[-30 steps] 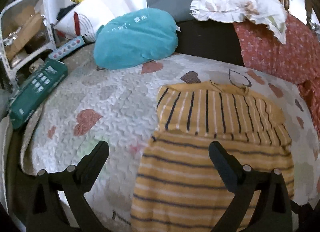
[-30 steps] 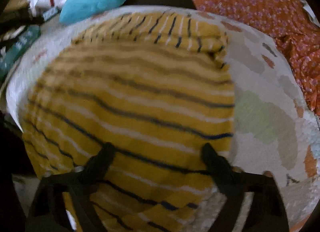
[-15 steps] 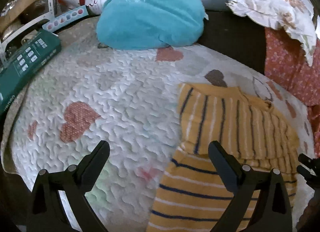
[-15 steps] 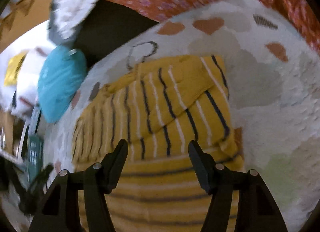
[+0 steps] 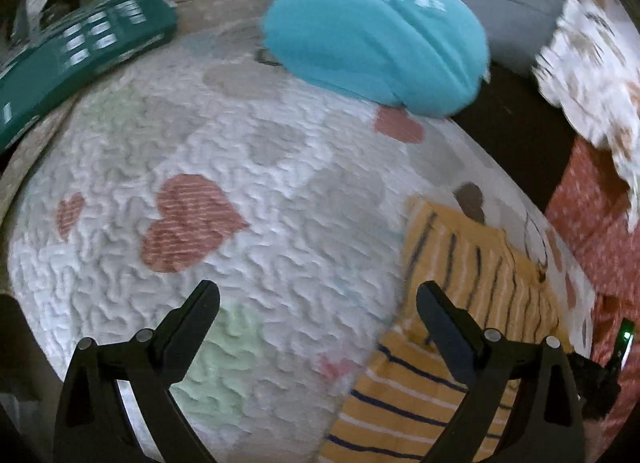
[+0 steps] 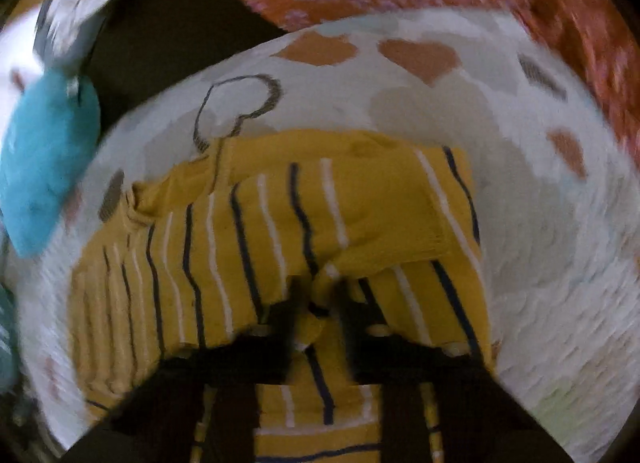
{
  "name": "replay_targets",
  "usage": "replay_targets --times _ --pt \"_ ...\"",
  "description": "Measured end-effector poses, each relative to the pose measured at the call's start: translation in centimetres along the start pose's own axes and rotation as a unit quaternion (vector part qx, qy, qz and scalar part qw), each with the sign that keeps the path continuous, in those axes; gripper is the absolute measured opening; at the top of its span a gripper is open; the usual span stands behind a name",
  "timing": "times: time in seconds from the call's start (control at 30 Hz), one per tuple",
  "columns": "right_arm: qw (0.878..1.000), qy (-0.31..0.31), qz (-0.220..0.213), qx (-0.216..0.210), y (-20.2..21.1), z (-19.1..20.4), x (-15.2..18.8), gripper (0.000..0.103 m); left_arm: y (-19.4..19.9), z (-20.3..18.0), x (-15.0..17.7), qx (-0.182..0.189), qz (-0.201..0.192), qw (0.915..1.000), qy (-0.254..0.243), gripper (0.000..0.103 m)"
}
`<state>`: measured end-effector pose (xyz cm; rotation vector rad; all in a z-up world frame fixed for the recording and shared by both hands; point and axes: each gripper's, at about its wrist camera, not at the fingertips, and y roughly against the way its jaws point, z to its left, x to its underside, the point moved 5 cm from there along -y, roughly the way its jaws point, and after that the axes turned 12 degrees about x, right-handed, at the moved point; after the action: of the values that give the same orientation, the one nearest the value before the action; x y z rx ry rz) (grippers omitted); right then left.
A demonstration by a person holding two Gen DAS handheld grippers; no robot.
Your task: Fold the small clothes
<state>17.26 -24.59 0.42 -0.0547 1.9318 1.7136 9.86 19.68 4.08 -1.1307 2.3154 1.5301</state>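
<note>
right wrist view: right gripper [image 6: 316, 299] has closed on a fold of the striped shirt [image 6: 280, 223] between its fingers, so folding is underway; left gripper [image 5: 316, 303] stays open, shirt beside its right finger.

Right wrist view motion-blurred throughout, the yellow striped shirt [image 6: 304, 223] running off its bottom edge behind the right gripper [image 6: 318, 295]; print on green box [image 5: 80, 51] in left wrist view smeared, unreadable

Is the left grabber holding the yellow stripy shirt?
No, the left gripper is open over the white quilted heart-print blanket, with the yellow striped knit shirt beside it.
</note>
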Motion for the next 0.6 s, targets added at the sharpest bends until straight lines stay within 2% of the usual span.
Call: replay_targets --times 0.07,0.13,0.23,0.37,0.5,0.6 --pt "0.999 0.043 -0.024 0.018 1.6 1.8 -0.4 0.009 0.5 1.5 -0.5 -0.015 -0.008 0.9997 0.02 0.099" --pt "0.996 0.075 -0.046 0.003 3.9 4.4 -0.6 0.009 0.9 2.9 -0.8 -0.03 -0.014 0.9987 0.038 0.099" --pt "0.988 0.128 -0.065 -0.052 7.4 10.2 -0.3 0.009 2.0 5.6 -1.5 -0.06 -0.031 0.9953 0.069 0.099" --pt "0.97 0.185 -0.057 -0.146 11.0 19.3 1.8 0.009 4.5 9.4 -2.4 -0.105 -0.075 0.9851 0.113 0.099" --pt "0.939 0.229 -0.013 -0.255 13.9 28.5 5.8 0.009 5.8 12.9 -2.4 -0.121 -0.094 0.9751 0.161 0.099" --pt "0.904 0.24 0.037 -0.352 15.8 33.1 8.4 0.012 6.1 14.7 -2.1 -0.123 -0.089 0.9715 0.182 0.099"
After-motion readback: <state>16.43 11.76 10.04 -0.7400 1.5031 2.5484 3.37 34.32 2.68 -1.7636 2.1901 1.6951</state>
